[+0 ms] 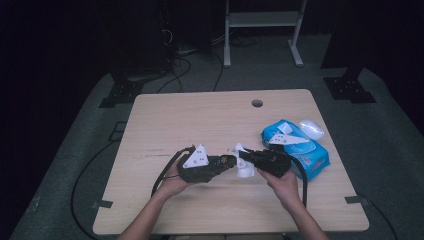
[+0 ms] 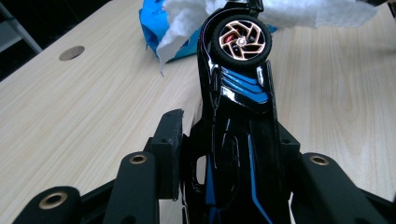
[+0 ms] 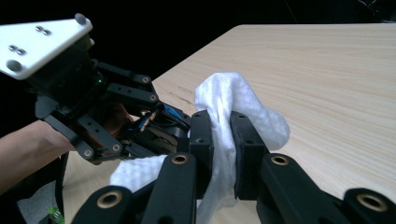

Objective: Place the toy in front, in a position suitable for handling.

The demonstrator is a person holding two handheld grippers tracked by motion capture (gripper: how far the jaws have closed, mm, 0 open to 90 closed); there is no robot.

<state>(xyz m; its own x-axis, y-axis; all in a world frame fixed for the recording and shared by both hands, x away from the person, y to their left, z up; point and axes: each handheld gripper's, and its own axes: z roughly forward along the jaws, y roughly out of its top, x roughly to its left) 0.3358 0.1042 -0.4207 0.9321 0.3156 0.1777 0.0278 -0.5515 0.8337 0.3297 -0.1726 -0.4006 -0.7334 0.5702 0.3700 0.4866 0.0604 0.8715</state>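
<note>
Gripping toy car (image 2: 238, 121), white wipe (image 3: 233, 107) apparently touching

Dim overhead light, dark surroundings, soft grainy high view, no glare

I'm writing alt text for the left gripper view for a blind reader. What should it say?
The left gripper clamps a glossy black-and-blue toy car between its two black jaws, one copper-spoked wheel facing the camera. A white wipe drapes over the car's far end, above a light wooden table, with a blue wipes pack behind.
</note>
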